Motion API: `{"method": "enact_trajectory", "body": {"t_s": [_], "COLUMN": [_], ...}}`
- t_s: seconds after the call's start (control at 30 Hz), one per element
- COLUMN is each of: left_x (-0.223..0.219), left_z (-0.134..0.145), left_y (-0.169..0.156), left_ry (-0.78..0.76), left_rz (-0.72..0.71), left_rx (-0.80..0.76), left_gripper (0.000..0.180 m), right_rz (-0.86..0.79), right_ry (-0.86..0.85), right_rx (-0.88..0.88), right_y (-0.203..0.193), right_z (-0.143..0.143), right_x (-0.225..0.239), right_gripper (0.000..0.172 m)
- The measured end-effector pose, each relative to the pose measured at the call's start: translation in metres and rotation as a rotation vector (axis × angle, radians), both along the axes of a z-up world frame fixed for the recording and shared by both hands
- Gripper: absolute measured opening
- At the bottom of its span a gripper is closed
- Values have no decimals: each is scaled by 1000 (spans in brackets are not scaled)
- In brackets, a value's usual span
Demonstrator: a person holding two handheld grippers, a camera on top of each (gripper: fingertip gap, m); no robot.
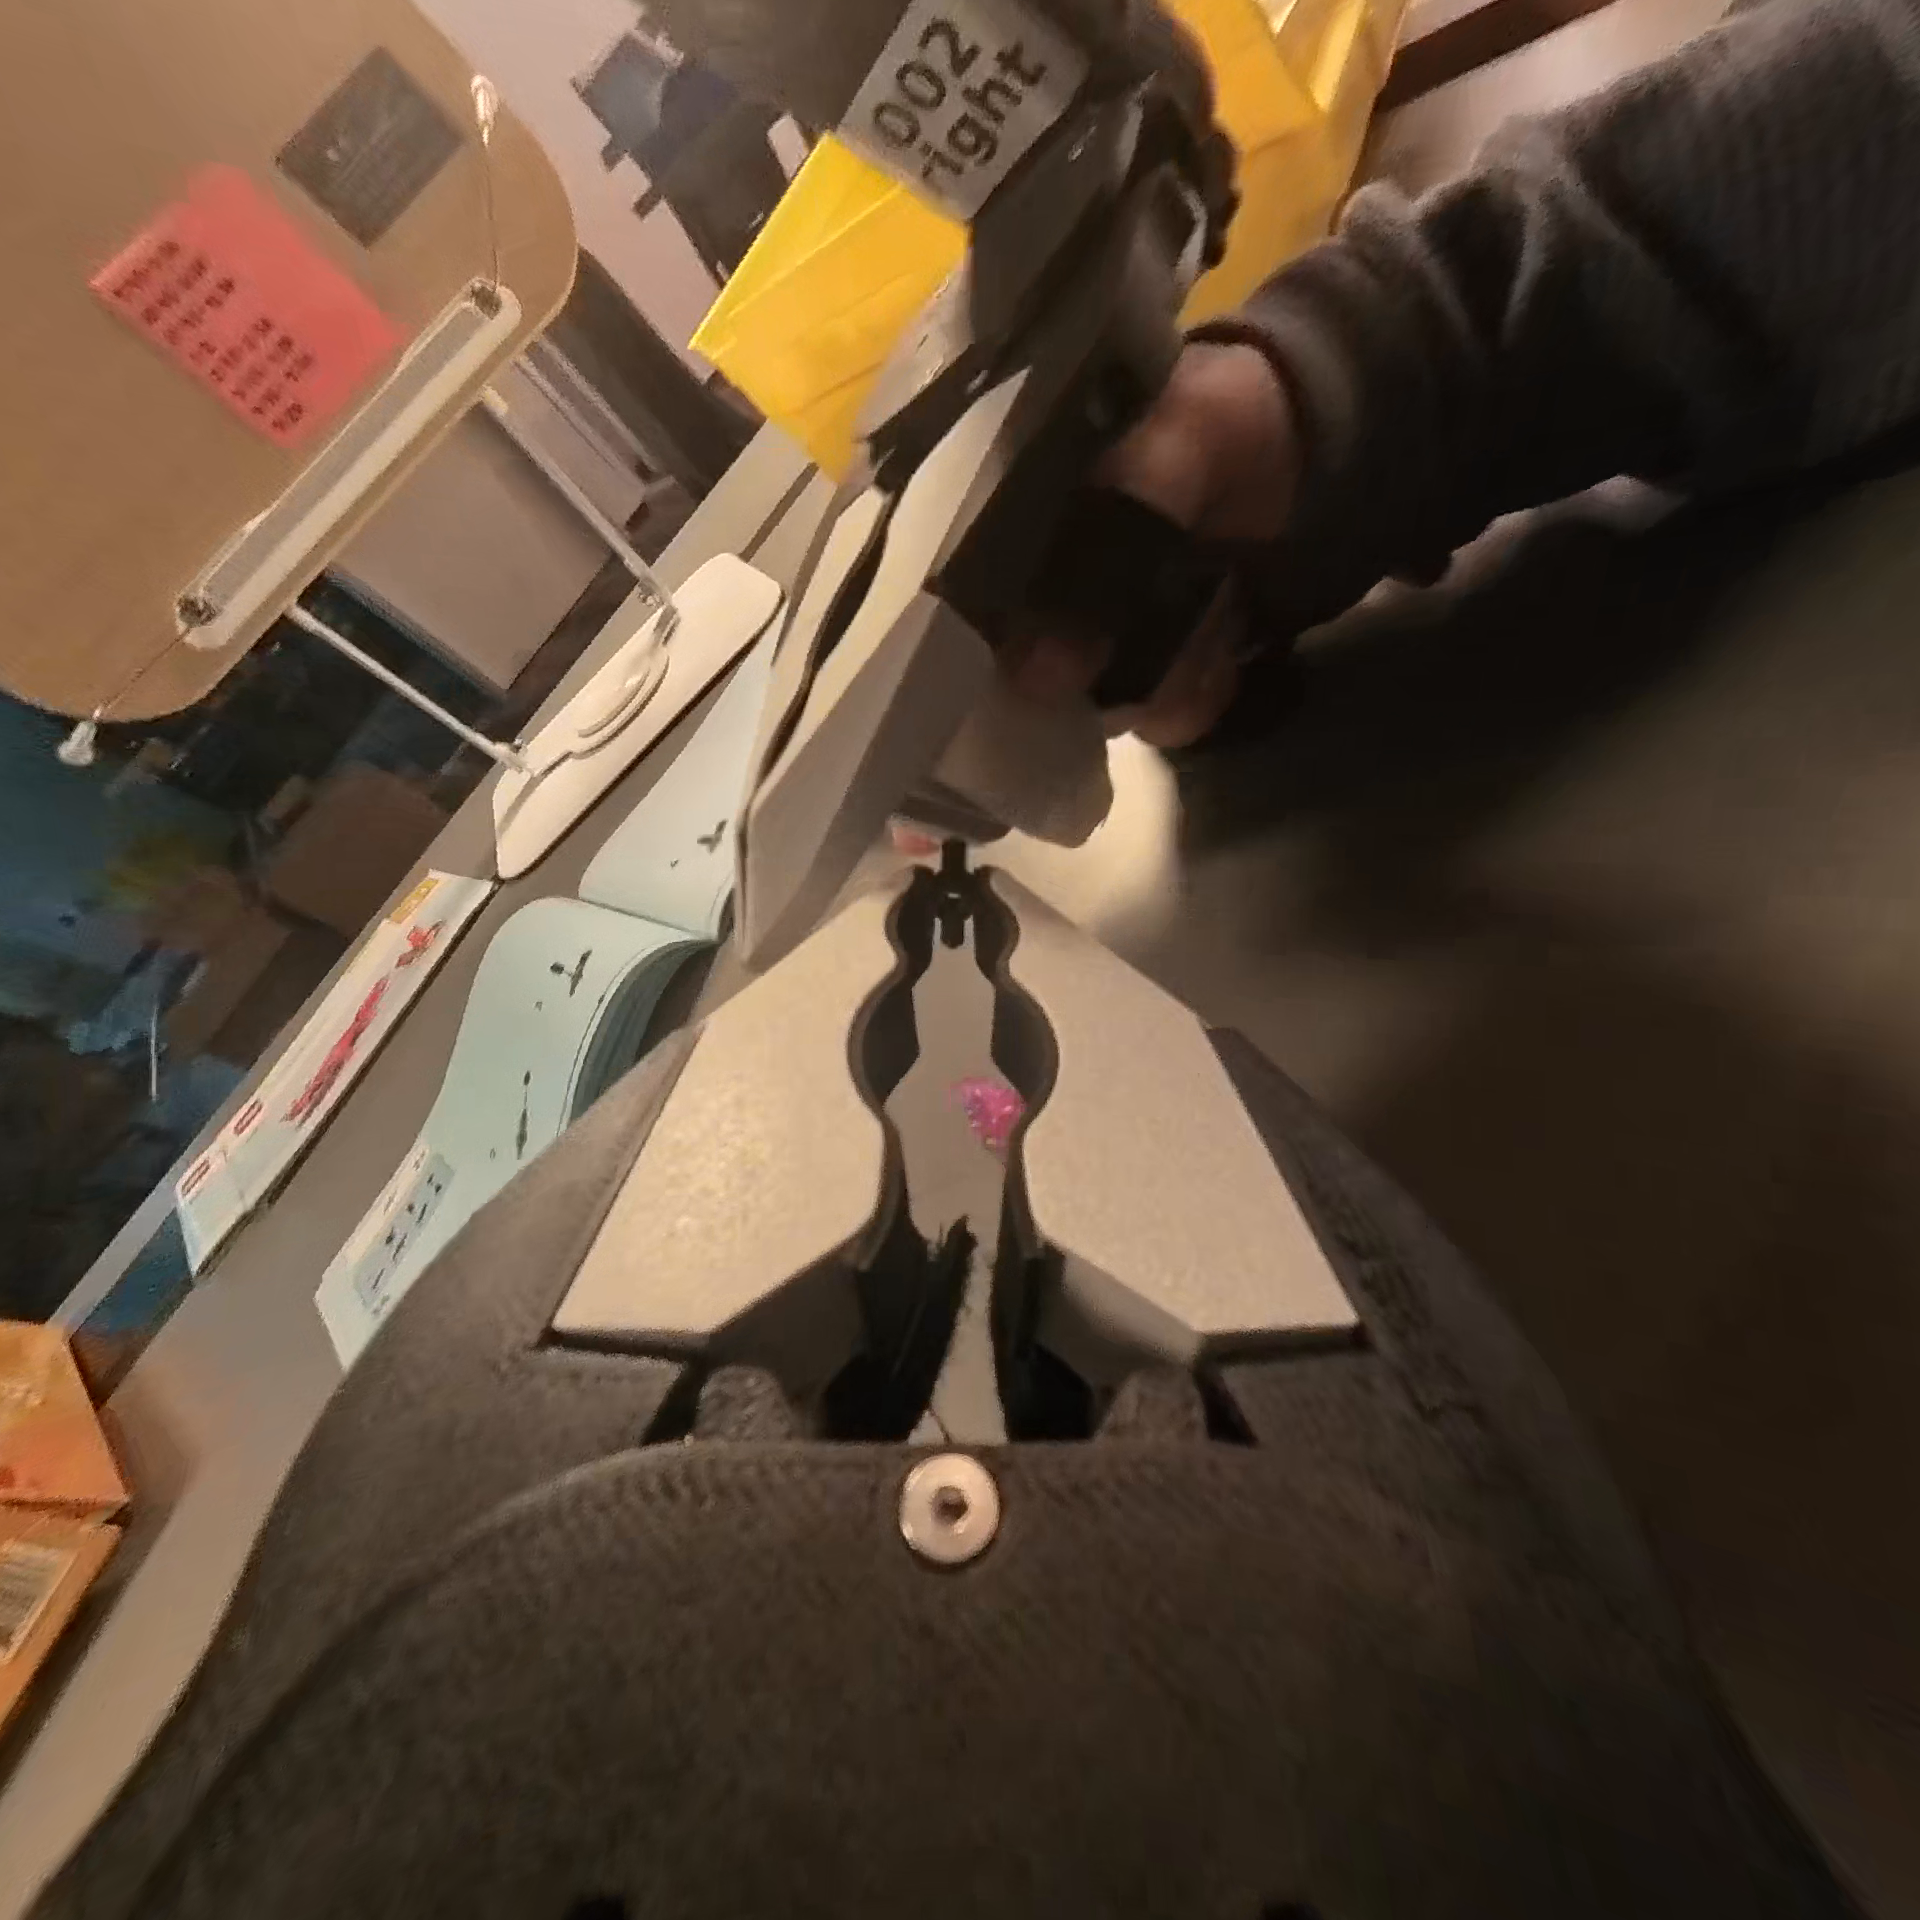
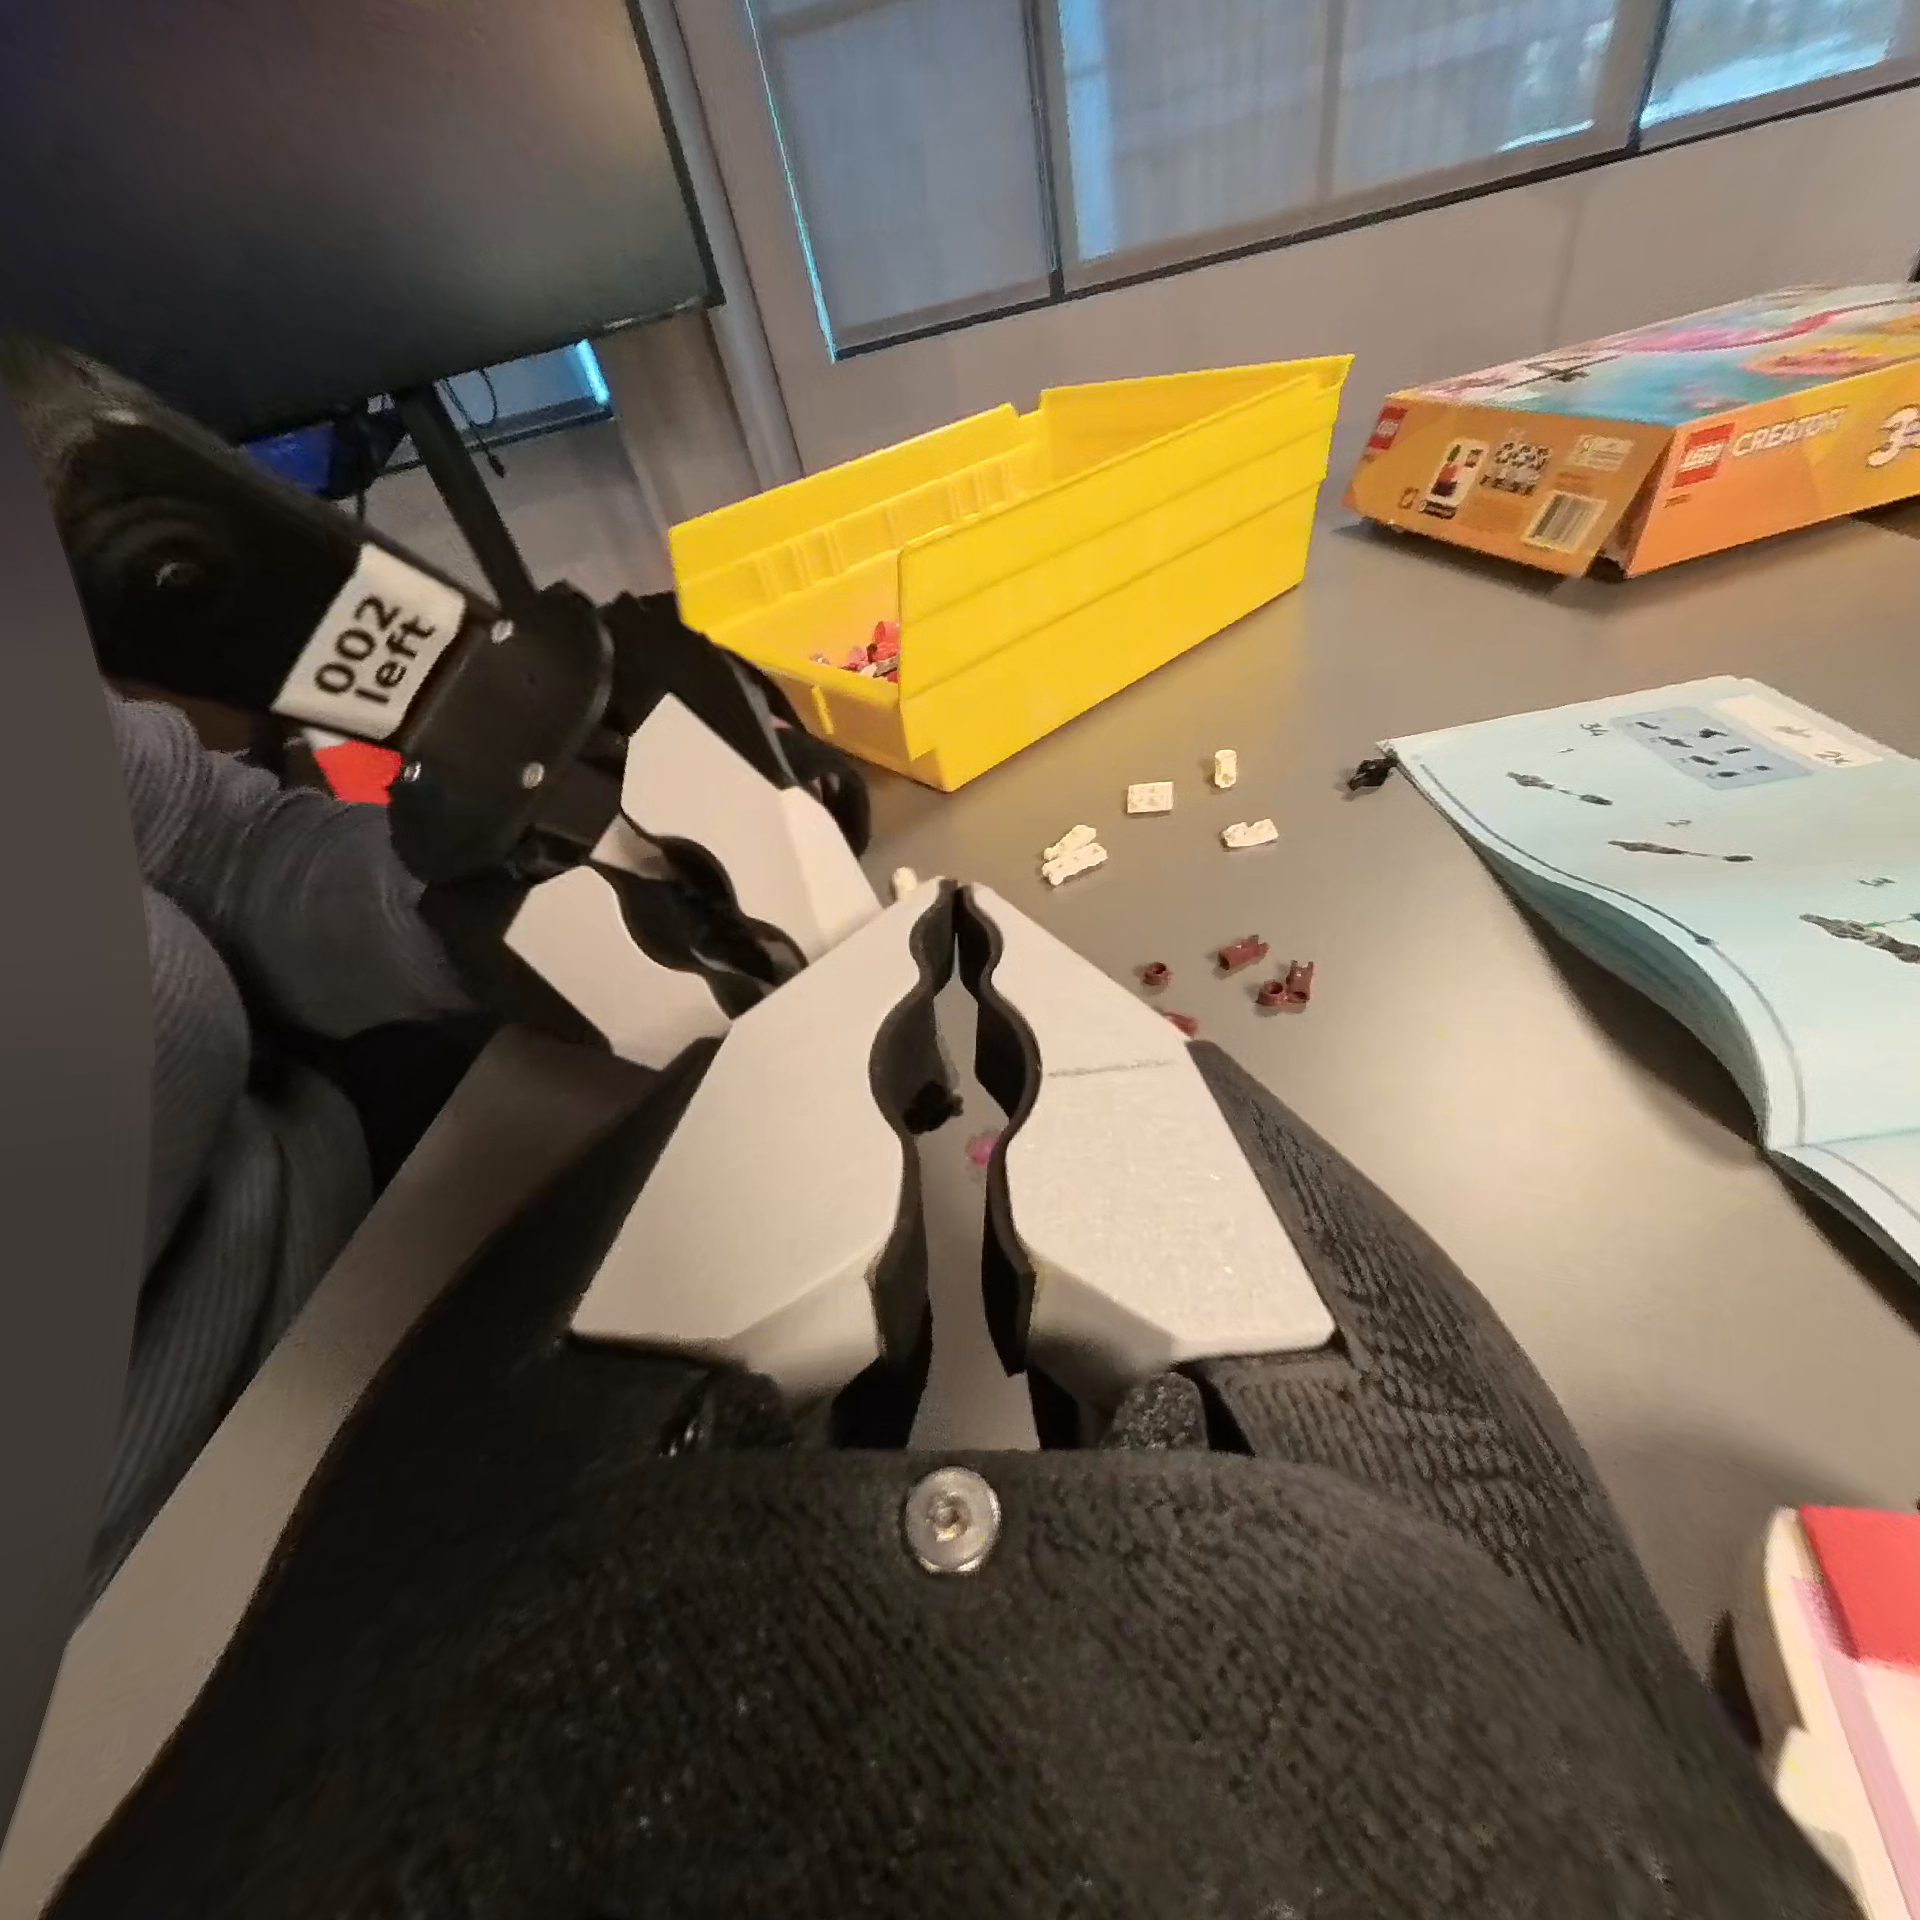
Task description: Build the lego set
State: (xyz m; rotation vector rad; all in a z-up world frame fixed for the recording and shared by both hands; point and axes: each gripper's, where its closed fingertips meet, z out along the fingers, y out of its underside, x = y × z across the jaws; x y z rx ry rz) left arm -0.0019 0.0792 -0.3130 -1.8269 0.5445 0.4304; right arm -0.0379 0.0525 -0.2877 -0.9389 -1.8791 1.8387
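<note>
Left tongs [image 1: 948, 896] pinch a black piece [image 1: 948, 914].

An office or meeting room: a long grey table [image 2: 1455, 1091] beneath a row of large windows [image 2: 1299, 125], a big dark screen [image 2: 343, 177] on a stand, cardboard boxes stacked behind glass

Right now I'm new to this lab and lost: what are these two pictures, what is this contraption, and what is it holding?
There is no robot here: a person holds a two-fingered gripper in each hand. Each picture comes from a camera on one gripper, looking along its fingers. The left gripper pinches a tiny black piece. The right gripper has its fingers closed together. On the grey table lie white bricks, dark red bits, a yellow bin, a booklet and an orange box.
</note>
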Motion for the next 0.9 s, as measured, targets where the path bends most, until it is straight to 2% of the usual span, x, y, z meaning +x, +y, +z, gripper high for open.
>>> {"method": "enact_trajectory", "body": {"t_s": [0.27, 0.43, 0.5, 0.6, 0.73, 0.9], "left_x": [-23, -33, -38, -42, -46, -48], "left_z": [-15, -16, -16, -15, -16, -15], "left_y": [1, -1, -2, -3, -2, -3], "left_ry": [-35, -62, -87, -86, -24, 92], "left_rz": [104, 151, 172, 199, 232, 260], "left_rx": [-76, -78, -78, -73, -82, -82], "left_gripper": [7, 7, 7, 7, 7, 7], "right_rz": [-100, -171, -197, -155, -130, -107], "right_ry": [-41, 16, -6, -120, -222, -291], "right_rx": [-118, -249, -179, -9, 74, 10], "right_y": [22, 48, 54, 41, 25, 16], "right_z": [5, 20, 15, -9, -27, -31], "right_x": [-12, -12, -12, -8, -8, -9], "right_gripper": [0, 0, 3, 10, 14, 15]}}
